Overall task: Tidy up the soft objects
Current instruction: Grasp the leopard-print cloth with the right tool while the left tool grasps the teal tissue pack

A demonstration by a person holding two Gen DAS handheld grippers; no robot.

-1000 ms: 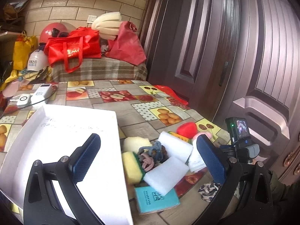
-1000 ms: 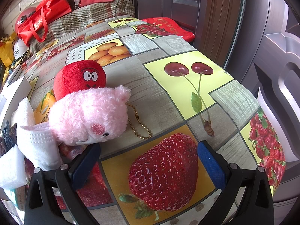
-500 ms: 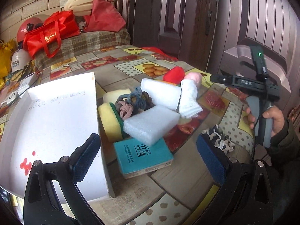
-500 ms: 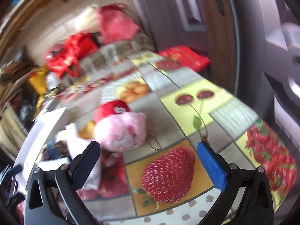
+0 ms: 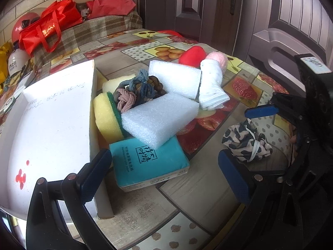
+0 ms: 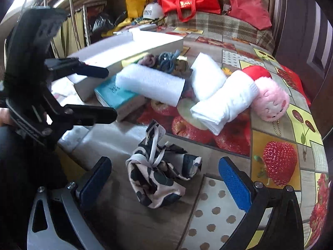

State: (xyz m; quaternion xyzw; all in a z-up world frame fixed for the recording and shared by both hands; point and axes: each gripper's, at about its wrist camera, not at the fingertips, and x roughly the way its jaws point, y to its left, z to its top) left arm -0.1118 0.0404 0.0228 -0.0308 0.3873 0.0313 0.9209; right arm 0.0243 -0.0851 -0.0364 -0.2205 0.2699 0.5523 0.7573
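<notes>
A heap of soft things lies right of a white box (image 5: 52,120): two white foam blocks (image 5: 160,116), a yellow-green sponge (image 5: 105,116), tangled hair ties (image 5: 139,89), a teal tissue pack (image 5: 149,162), a rolled white cloth (image 5: 212,85), a red plush (image 5: 192,56) and a pink plush (image 6: 270,102). A black-and-white patterned cloth (image 6: 160,173) lies apart near the table's front. My left gripper (image 5: 164,179) is open just before the tissue pack. My right gripper (image 6: 164,179) is open, its jaws either side of the patterned cloth.
The table has a fruit-print cover (image 6: 276,162) and ends at a dark wooden door (image 5: 187,6) on the right. Red bags (image 5: 47,25), a helmet (image 5: 16,60) and yellow bags (image 6: 137,2) are piled at the far end.
My right gripper has swung left and down from the plush toys to the patterned cloth. My left gripper has come lower and closer to the tissue pack.
</notes>
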